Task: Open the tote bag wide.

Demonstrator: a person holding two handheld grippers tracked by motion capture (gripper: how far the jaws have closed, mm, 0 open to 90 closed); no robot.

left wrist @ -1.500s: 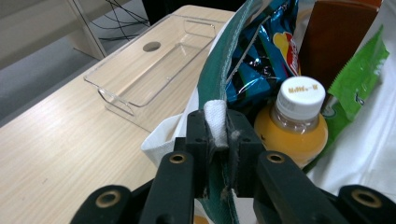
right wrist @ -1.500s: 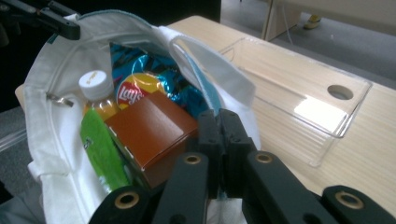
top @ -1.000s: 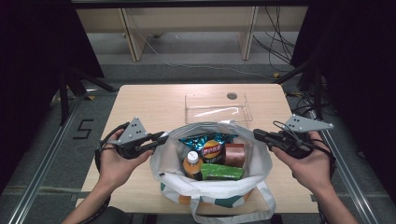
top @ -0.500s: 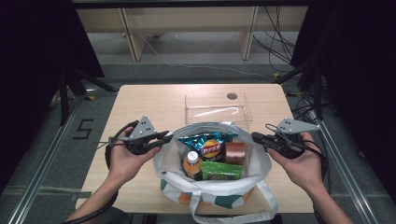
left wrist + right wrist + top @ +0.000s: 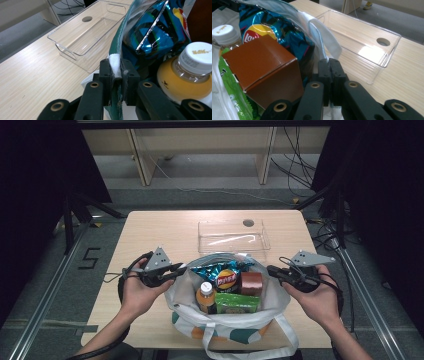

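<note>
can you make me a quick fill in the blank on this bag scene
1. Each gripper, left gripper and right gripper, is shut on the rim of the ____.
2. The bottle in the bag has a ____ cap.
3. Beyond the bag on the table stands a clear, empty ____.
4. The box beside the chips is ____ in colour.

Missing words: bag; white; tray; brown

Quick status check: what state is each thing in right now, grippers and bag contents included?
Left gripper: shut on the tote bag rim.
Right gripper: shut on the tote bag rim.
Tote bag: held open on the table, full.
Chip bag: sealed, inside the tote bag.
Bottle: upright, capped.
Brown box: closed.
Green packet: lying in the tote bag.
Clear tray: empty, on the table.
</note>
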